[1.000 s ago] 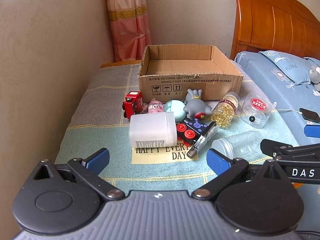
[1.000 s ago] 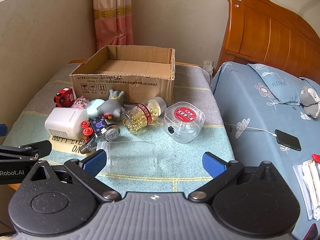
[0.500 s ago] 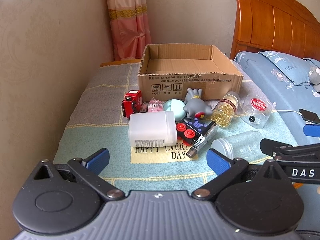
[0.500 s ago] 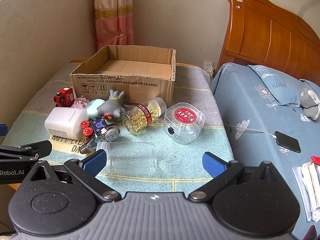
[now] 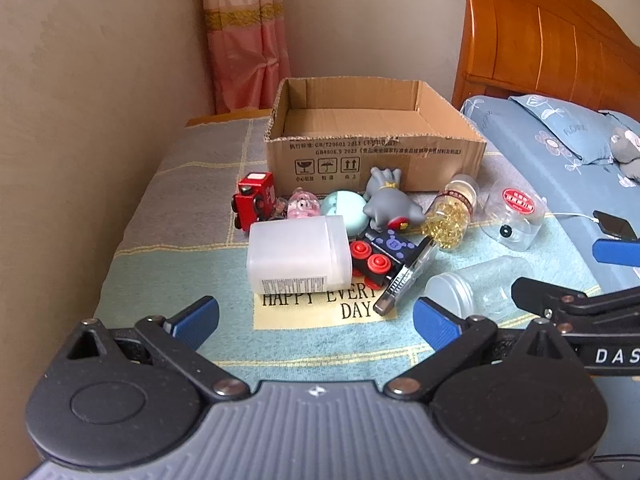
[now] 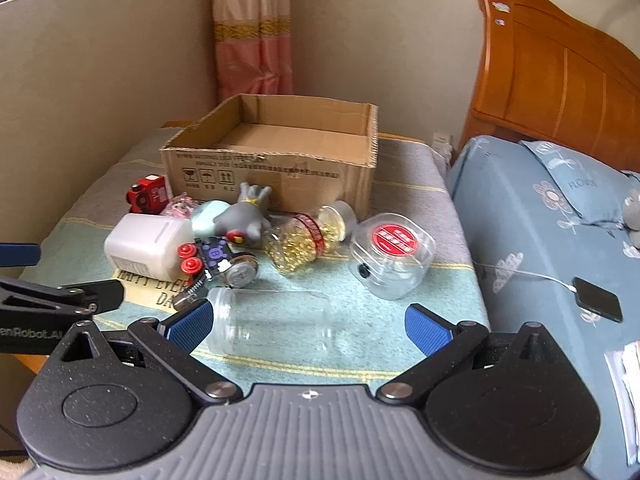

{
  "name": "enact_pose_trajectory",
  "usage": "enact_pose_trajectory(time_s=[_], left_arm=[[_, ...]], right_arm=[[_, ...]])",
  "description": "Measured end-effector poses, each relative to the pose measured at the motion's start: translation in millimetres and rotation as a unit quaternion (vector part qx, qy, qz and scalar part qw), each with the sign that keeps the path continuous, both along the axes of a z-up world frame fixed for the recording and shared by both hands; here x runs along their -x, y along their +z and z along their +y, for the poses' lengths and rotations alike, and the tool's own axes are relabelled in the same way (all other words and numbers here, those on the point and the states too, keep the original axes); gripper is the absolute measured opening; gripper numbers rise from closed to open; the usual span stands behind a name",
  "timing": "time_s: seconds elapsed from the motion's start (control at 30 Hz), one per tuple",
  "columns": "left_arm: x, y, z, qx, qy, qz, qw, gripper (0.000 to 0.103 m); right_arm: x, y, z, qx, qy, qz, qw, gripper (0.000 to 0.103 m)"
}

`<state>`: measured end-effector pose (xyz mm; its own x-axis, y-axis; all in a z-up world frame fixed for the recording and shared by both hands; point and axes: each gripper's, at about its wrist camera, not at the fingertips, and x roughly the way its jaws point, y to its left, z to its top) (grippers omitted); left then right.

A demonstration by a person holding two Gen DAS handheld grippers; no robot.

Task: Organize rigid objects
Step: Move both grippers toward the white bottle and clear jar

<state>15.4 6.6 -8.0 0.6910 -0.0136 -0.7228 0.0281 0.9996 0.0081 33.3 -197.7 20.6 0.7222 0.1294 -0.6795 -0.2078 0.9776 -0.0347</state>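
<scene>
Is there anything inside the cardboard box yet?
No, the cardboard box shows only its bare floor; the toys and jars lie outside it.

A glossy orange-brown wooden headboard (image 6: 560, 92) rises behind a blue floral-print bedsheet (image 6: 520, 216). A black phone (image 6: 599, 299), seemingly on a white cable, lies there. A pink curtain (image 5: 248, 36) hangs in the corner.
</scene>
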Motion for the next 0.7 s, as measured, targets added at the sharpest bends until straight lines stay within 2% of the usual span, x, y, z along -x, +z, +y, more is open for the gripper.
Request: enact_pose_trajectory(time_s=[0.37,0.57,0.7], left_arm=[[-22,-16,10,0.006,-0.006,0.018,0.9998,0.102],[-34,-20,16,0.024,-0.016,0.018,0.9994,0.102],[-43,-23,19,0.023,-0.014,0.021,0.9994,0.102]], right_arm=[[-21,-24,-2,-0.023,0.033,0.029,0.999,0.103],[-39,-39,-7,-0.07,0.051,0.066,0.994,0.103],[-49,-46,-4,-0.08,0.054,0.081,0.992,0.103]])
